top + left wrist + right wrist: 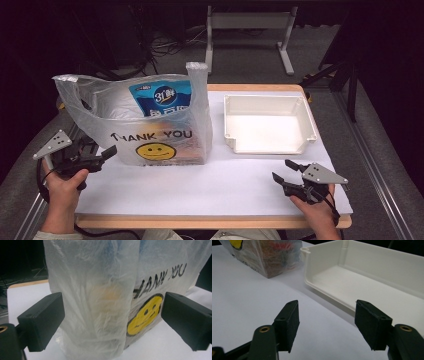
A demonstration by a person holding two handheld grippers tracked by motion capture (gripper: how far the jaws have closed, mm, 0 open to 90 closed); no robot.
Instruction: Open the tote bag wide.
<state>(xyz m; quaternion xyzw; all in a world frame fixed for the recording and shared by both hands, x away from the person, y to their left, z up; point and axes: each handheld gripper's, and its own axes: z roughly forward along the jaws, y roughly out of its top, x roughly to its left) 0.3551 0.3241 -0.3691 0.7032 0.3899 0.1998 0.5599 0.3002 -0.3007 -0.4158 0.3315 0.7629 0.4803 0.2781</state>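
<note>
A translucent plastic bag (150, 127) printed "THANK YOU" with a yellow smiley stands upright on the left half of the white table top (200, 187). A blue packet (162, 97) shows through its upper part. My left gripper (107, 152) is at the bag's lower left corner, open. In the left gripper view the bag (100, 302) rises just ahead between the wide-apart jaws of the left gripper (112, 320), unpressed. A white tray (265, 100) lies empty at the back right. My right gripper (282, 170) hovers open in front of it, nothing between its jaws (327, 325), with the tray (374, 262) ahead.
A white metal stand (247, 22) and cables sit on the dark floor behind the table. The table's wooden front edge (200, 221) runs just before the person's hands. The bag's corner (269, 257) shows at the far left of the right gripper view.
</note>
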